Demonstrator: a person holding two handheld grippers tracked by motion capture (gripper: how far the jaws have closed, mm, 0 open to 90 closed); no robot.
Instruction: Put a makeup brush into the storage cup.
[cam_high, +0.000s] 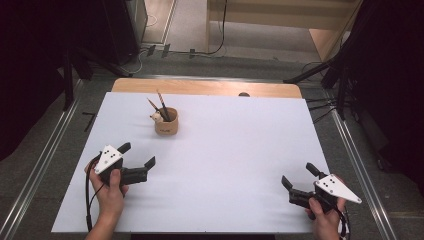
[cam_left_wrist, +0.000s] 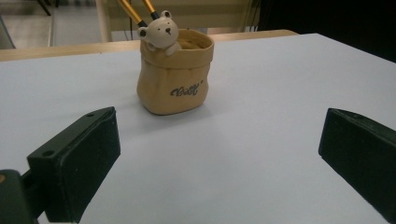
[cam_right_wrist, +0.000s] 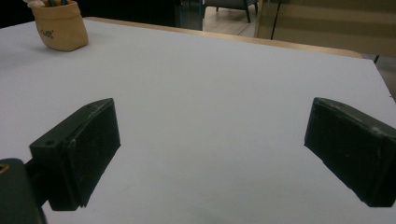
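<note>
The left gripper (cam_high: 137, 155) has its jaws wide apart, with nothing between them but the white sheet (cam_high: 225, 165). In the left gripper view the jaws stand at the two sides, and the pot (cam_left_wrist: 175, 77) sits ahead of them, a bit left of the middle, near but not touching. The pot is tan and looks like a little sack. It stands up straight. A small bear (cam_left_wrist: 161, 31) peeks over its rim, and two brushes (cam_left_wrist: 133, 11) lean out of it behind the bear. From the high view the pot (cam_high: 166, 121) stands on the far left part of the sheet, just past the left gripper. The right gripper (cam_high: 298, 176) also has its jaws wide apart and holds nothing. It is at the near right corner of the sheet, well apart from the pot. In the right gripper view the pot (cam_right_wrist: 60, 29) is small and far off at the top left. A hand (cam_high: 111, 192) holds each gripper. The sheet covers the wooden bench (cam_high: 200, 87), and a strip of wood shows at the far edge.
</note>
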